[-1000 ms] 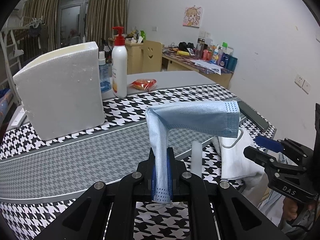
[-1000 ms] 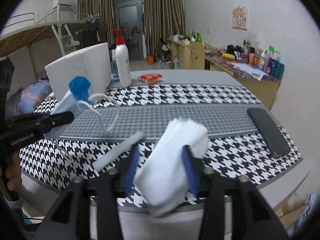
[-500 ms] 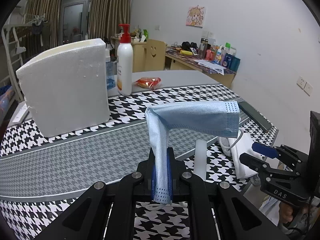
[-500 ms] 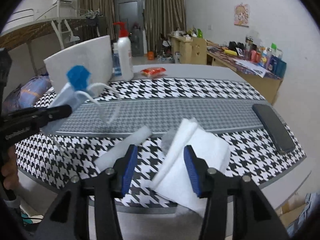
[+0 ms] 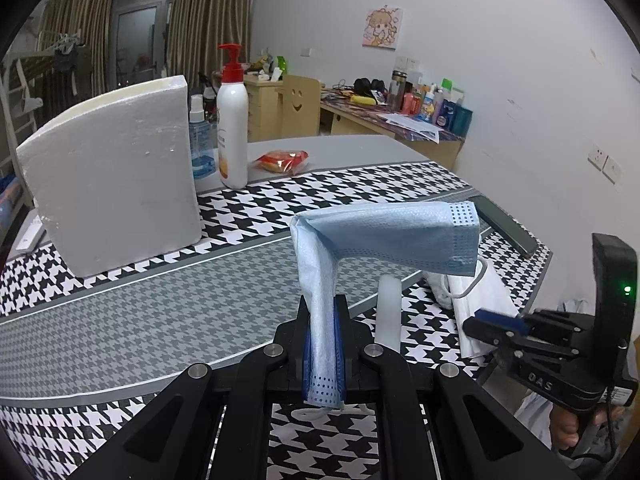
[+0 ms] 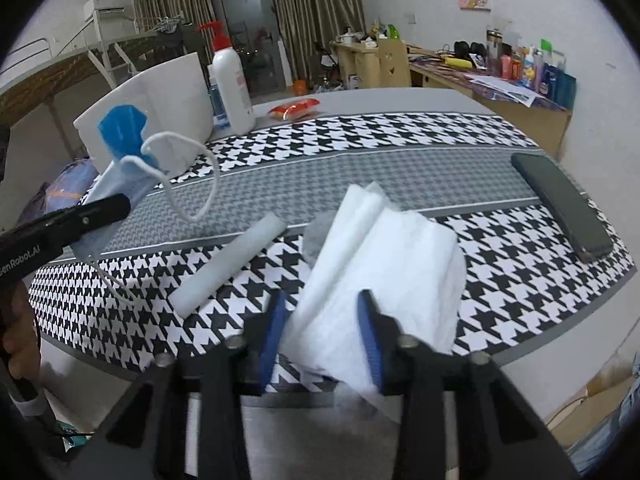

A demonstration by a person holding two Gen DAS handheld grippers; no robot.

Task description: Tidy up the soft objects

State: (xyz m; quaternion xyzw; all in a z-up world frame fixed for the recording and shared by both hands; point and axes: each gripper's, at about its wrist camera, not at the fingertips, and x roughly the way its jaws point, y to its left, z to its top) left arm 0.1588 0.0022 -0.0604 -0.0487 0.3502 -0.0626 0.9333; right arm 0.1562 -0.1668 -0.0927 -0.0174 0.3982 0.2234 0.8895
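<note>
While the left gripper (image 5: 322, 344) clamps a blue face mask (image 5: 384, 236), the right gripper (image 6: 322, 336) is closing around folded white cloth (image 6: 384, 264), seemingly touching, at the table's (image 6: 400, 164) near edge.

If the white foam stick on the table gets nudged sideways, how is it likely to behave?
The foam stick looks round and lies flat on the cloth, so a sideways nudge would probably roll it. It looks like light foam, so it should shift easily, and likely dent rather than break. The near table edge is close, so it might roll off.
</note>
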